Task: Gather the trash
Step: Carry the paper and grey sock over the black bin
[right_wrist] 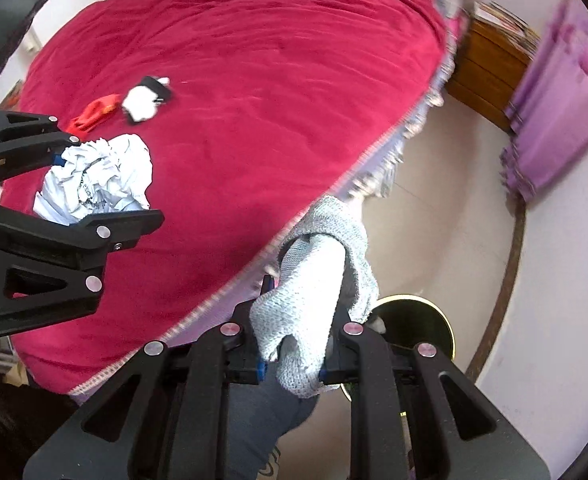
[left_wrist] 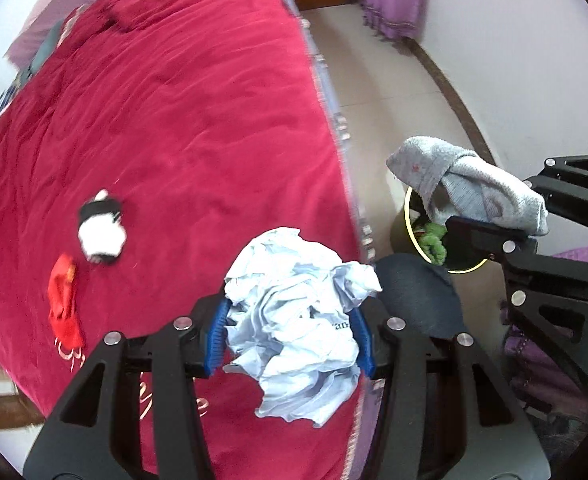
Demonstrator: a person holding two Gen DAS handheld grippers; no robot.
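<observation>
My left gripper [left_wrist: 290, 336] is shut on a crumpled light-blue cloth [left_wrist: 294, 320] above the near edge of the red bed [left_wrist: 174, 120]; it also shows in the right wrist view [right_wrist: 98, 180]. My right gripper [right_wrist: 292, 356] is shut on a grey knitted cloth [right_wrist: 314, 300], held over a black bin with a yellow rim [right_wrist: 418, 320]. In the left wrist view the grey cloth [left_wrist: 474, 184] hangs above the bin [left_wrist: 410, 224], which holds something green [left_wrist: 434, 240]. A black-and-white sock [left_wrist: 100, 228] and a red cloth [left_wrist: 64, 300] lie on the bed.
A tiled floor [left_wrist: 374, 80] runs between the bed and a white wall. Purple curtains [right_wrist: 554, 100] hang at the far wall next to a wooden cabinet [right_wrist: 486, 68]. A dark blue-clad knee [left_wrist: 414, 292] is next to the bin.
</observation>
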